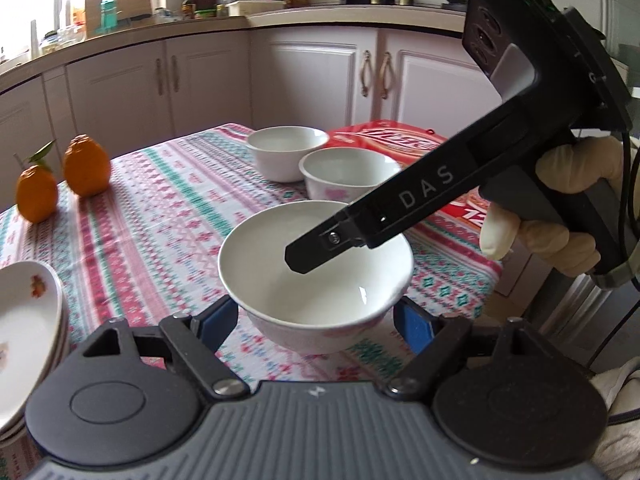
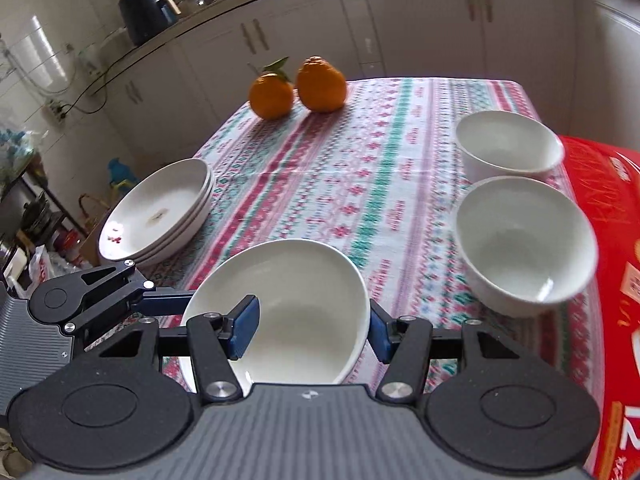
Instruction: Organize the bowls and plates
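A white bowl (image 1: 320, 284) hangs a little above the patterned tablecloth (image 1: 168, 208). My left gripper (image 1: 316, 318) is shut on it, one blue pad against each outer side. My right gripper (image 2: 312, 330) is shut on the same bowl (image 2: 304, 280), with one pad inside the bowl and the other outside its right wall. In the left wrist view one finger of the right gripper (image 1: 306, 256) reaches over the rim into the bowl. Two more white bowls (image 2: 508, 148) (image 2: 524, 240) stand at the table's right. A stack of white plates (image 2: 160, 208) sits at the left edge.
Two oranges (image 2: 272, 96) (image 2: 320, 84) stand at the table's far side. A red carton (image 2: 608, 240) lies along the right side, right behind the two bowls. Kitchen cabinets (image 1: 312, 76) and a counter with bottles and a pan run behind the table.
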A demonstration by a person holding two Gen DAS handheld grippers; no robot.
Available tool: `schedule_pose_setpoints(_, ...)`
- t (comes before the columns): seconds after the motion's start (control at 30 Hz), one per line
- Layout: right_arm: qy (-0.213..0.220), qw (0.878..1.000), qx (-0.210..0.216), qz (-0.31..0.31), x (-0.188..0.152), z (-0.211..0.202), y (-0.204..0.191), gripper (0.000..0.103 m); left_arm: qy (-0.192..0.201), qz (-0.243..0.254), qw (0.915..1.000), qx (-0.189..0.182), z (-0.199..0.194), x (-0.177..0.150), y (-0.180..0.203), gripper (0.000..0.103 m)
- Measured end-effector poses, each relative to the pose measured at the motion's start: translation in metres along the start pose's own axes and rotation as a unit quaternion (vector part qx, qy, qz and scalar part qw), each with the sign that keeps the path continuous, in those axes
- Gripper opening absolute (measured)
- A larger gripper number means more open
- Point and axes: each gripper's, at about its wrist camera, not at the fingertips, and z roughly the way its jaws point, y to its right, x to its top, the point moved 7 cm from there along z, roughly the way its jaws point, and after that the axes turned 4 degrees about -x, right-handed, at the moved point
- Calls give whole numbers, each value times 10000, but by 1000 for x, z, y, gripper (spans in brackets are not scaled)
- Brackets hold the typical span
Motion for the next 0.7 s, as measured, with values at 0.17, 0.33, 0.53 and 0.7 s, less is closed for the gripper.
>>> schedule_pose_setpoints(0.17,-48,9999,46,-154,8,15,-13,62,-17,-127,9998,118,-2,-4,-14,84)
schedule_pose_setpoints(0.33,-91,9997,128,-189,13,26,-19,62,-51,-195,9996,198,-4,-8,-26,84)
schedule_pose_setpoints(0.53,-127,9996,139,-230,16,37,-25,62,-104,-234,9994,251,-2,-10,-35,84)
schedule_pose_setpoints(0.7,-150,9996,125,-227,16,38,-25,62,-119,-239,9994,233,1,-11,-36,84)
